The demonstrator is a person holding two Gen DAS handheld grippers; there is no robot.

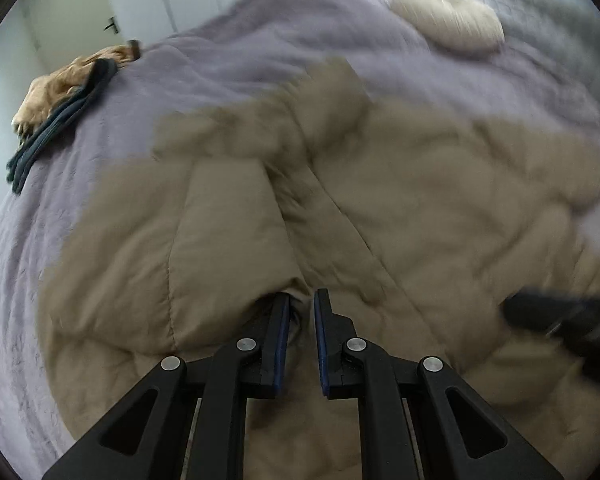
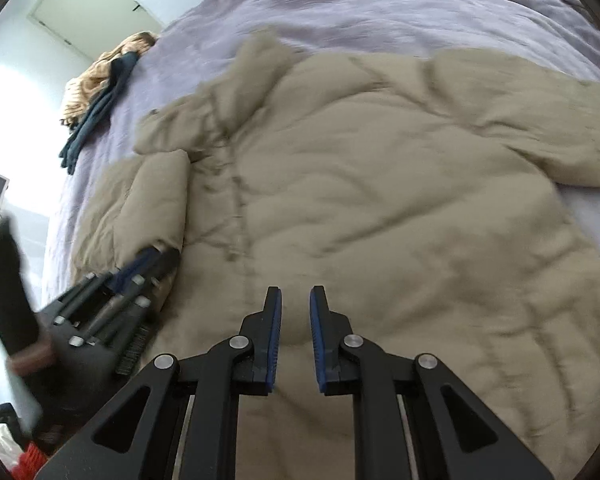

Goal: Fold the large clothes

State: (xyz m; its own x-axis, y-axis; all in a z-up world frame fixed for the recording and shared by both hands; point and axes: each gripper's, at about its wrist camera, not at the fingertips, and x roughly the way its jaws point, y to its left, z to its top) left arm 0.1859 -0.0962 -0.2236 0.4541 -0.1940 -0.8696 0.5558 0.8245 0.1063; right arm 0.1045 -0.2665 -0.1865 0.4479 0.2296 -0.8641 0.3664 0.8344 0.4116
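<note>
A large beige puffer jacket [image 1: 340, 208] lies spread on a lilac bedspread [image 1: 260, 52], front up, with one sleeve folded in over its left side. My left gripper [image 1: 301, 300] is open, its fingertips at the cuff of that folded sleeve. It shows in the right wrist view [image 2: 156, 258] at the sleeve end. My right gripper [image 2: 295, 296] is open just above the jacket [image 2: 380, 208] near its lower middle, holding nothing. In the left wrist view it is a dark blur [image 1: 560, 320] at the right.
Folded brown and dark blue clothes [image 1: 60, 104] lie near the bed's far left edge, also in the right wrist view [image 2: 96, 92]. A beige cushion [image 1: 448, 20] lies at the far end. A white door [image 2: 100, 4] stands beyond the bed.
</note>
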